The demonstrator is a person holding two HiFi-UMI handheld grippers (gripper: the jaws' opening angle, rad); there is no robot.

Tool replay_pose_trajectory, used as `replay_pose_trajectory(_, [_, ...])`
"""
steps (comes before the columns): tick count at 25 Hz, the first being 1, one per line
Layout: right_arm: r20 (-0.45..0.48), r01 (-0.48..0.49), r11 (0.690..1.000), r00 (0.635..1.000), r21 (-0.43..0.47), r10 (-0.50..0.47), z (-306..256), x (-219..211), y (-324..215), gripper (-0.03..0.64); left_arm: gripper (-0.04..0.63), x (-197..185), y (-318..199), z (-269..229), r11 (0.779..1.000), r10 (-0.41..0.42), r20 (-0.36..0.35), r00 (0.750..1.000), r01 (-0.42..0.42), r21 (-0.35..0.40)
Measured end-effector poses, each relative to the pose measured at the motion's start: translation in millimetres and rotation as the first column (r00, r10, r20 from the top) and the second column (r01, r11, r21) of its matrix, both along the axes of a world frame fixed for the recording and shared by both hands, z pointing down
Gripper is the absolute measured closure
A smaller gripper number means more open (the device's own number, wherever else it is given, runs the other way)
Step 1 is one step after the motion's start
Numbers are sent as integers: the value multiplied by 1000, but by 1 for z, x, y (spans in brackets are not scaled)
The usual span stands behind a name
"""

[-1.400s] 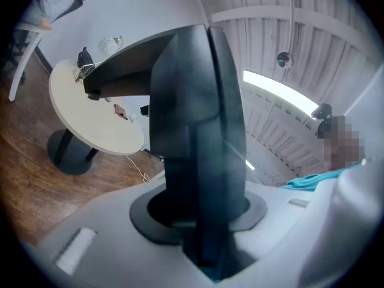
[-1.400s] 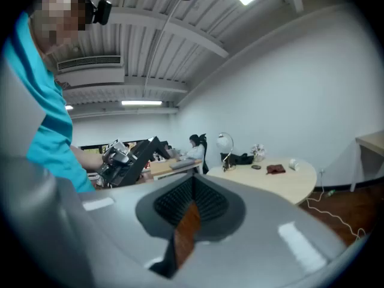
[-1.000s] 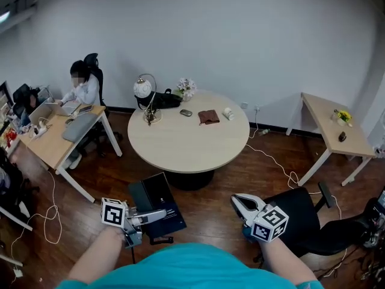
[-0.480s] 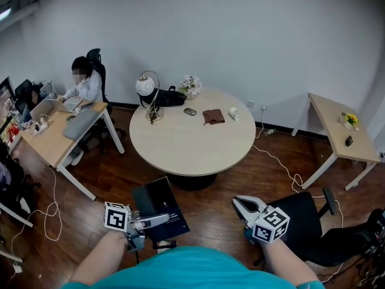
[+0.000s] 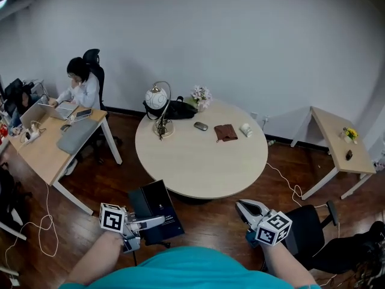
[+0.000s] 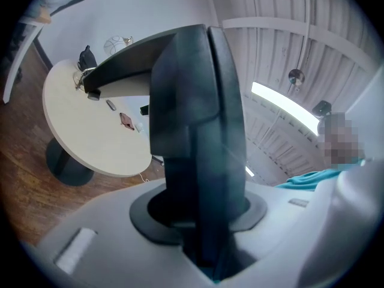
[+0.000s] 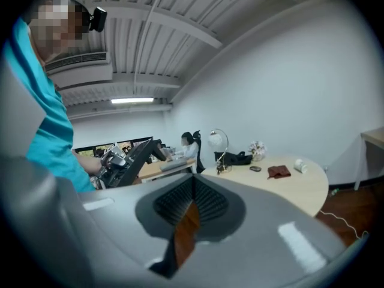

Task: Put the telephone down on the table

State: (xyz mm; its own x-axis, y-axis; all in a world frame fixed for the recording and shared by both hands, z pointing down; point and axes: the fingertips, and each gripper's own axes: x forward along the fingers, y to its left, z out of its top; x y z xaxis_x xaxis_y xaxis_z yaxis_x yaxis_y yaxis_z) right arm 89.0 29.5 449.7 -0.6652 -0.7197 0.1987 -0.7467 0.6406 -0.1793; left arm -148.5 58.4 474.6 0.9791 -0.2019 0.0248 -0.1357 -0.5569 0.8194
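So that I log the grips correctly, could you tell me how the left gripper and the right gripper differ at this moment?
The left gripper is shut on the dark telephone, while the right gripper is shut on nothing. The left gripper points sideways, toward the right one; the right gripper points toward the round table. Both carry a marker cube and are short of the table, over the wooden floor.

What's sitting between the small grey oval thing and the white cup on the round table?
A flat brown folded pouch lies between them, seen in the head view.
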Motion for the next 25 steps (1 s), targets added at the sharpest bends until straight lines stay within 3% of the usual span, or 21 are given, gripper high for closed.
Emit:
replay_pose_trajectory(5, [-5,6,1000,1000,-21,-6,4,-29,-39,614,426,-29,-38,6,999,-5,8,1000,6,-34])
replay_pose_trajectory(10, [6,11,999,1000,-35,-11,10,-24,-81,614,426,-24,-75,12,1000,-8,25,1000,9,-22])
replay_pose_trajectory(15, [25,54,998,998,-35,-53,21,1,-134,614,425,2,-115,12,999,-47,33,998,48,-21])
replay_pose_trajectory(21, [31,154,987,988,-41,-153,30,41,-208,614,426,48,-176,11,985,-159,40,986,161,-53])
replay_pose_trajectory(25, [28,218,975,976,-35,-217,33,63,-249,614,426,80,-215,21,979,-189,110,976,196,-54])
